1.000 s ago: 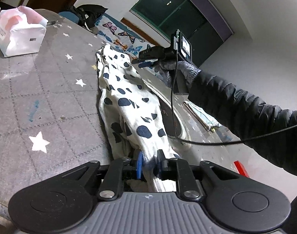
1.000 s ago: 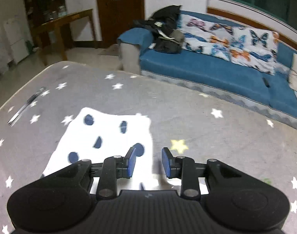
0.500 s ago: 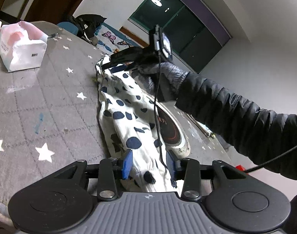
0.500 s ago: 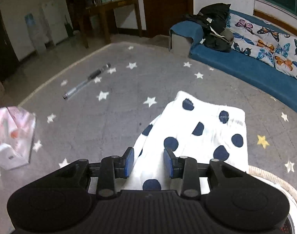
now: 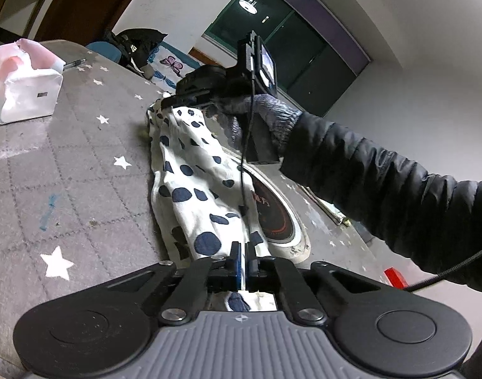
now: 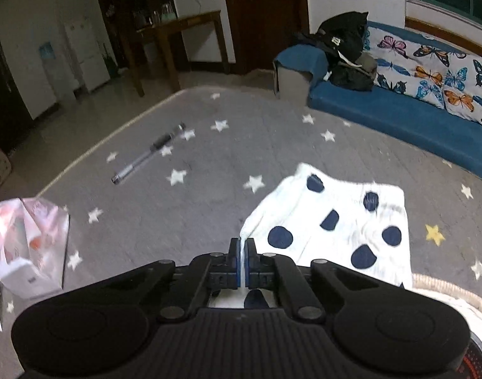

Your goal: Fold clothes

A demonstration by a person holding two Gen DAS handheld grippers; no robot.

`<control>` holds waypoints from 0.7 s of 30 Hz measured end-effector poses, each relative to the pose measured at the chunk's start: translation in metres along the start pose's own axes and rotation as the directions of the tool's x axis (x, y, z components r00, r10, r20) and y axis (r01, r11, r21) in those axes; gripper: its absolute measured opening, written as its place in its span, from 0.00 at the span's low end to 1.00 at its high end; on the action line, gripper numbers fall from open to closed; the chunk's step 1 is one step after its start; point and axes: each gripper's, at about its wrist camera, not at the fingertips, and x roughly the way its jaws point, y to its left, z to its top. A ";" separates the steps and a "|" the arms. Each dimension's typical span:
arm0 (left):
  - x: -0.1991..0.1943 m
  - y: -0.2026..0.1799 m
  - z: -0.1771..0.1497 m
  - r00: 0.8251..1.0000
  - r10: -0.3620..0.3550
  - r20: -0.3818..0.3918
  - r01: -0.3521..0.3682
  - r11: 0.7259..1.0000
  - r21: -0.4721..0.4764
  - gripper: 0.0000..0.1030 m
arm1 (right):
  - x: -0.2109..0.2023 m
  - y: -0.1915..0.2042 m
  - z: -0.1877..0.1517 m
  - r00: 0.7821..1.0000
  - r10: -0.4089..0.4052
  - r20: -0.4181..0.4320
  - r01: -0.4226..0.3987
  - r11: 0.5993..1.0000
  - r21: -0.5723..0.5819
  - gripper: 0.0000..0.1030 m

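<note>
Both tools are gripping the same garment now, one at each end

The spotted cloth (image 5: 190, 170), white with dark blue dots, is lying stretched along the edge of the grey star-print worktop (image 5: 67, 164), part of it draping over a round mat with a red ring (image 5: 272, 214)

The left tool (image 5: 242, 263) is sitting low at the near end, its jaws pinched narrow with the hem caught between them. The right tool (image 5: 168, 101) is reaching in at the far end, held by a gloved hand (image 5: 259, 117) in a dark padded sleeve; in its own view the right tool (image 6: 241, 262) is clamped tight on the cloth's left edge, white fabric showing in the slit between the pads

Step in hand, as I am reading it: the grasp for a fold is complete, both corners of one long side secured, nothing lifted yet. The garment is already looking narrowed lengthwise, so this is probably a middle fold rather than the first

Next move is likely calling for both hands rising together and carrying the held edge across, keeping the cloth taut so it is not bunching, and clearing the mat beneath

Also on the worktop, well apart from the cloth: a pink and white paper bag (image 6: 29, 246) and a pen (image 6: 149, 151). A blue sofa (image 6: 399, 117) is standing beyond
</note>
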 end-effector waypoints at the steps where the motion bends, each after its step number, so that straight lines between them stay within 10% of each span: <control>1: 0.000 0.000 0.000 1.000 0.001 -0.001 -0.001 1.000 -0.002 0.01 | 0.001 0.000 0.001 1.000 0.007 0.001 -0.007 1.000 0.008 0.02; 9: 0.000 0.000 -0.002 0.999 0.018 -0.027 -0.018 1.000 -0.007 0.02 | 0.020 -0.004 -0.013 0.998 0.053 -0.046 -0.051 0.998 0.033 0.10; 21: -0.011 -0.002 0.012 1.000 0.025 0.005 -0.026 0.999 0.040 0.05 | -0.072 -0.055 -0.023 1.000 0.030 0.007 -0.031 0.999 0.039 0.21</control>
